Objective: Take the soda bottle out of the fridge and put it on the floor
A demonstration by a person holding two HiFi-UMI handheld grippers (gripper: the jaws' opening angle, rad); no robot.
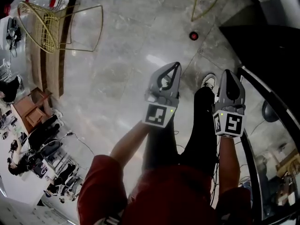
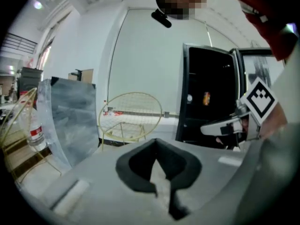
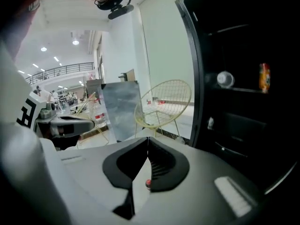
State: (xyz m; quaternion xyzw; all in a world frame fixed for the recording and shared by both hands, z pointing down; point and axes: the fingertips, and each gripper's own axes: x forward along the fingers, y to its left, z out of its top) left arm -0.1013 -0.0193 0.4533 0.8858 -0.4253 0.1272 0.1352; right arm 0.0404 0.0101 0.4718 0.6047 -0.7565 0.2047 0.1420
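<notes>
Grey plastic, pressed tip to tip: the left gripper (image 2: pixel 156 141) is seen fully closed with nothing caught in it, and so is the right gripper (image 3: pixel 148 138), jaws together and empty. Both are held out side by side above the polished stone floor (image 1: pixel 117 69), where nothing of the task has yet been set down. Beyond them a gold wire chair (image 3: pixel 164 102) is seen, and to the right the black fridge (image 3: pixel 199 93) is found standing open. On its upper shelf (image 3: pixel 243 91) an orange bottle (image 3: pixel 265 78) is stood upright, most likely the soda that is wanted. A round pale object (image 3: pixel 225 79) is set near it on the left. The lower compartments are too dark to be read.

The reach is judged to be only at its start. To be done well, the right jaws should be opened wide before the shelf is reached. The bottle should be approached level and taken round its body, not its cap, and the pale neighbour should be left undisturbed. The fridge frame should be cleared on the way out.
</notes>
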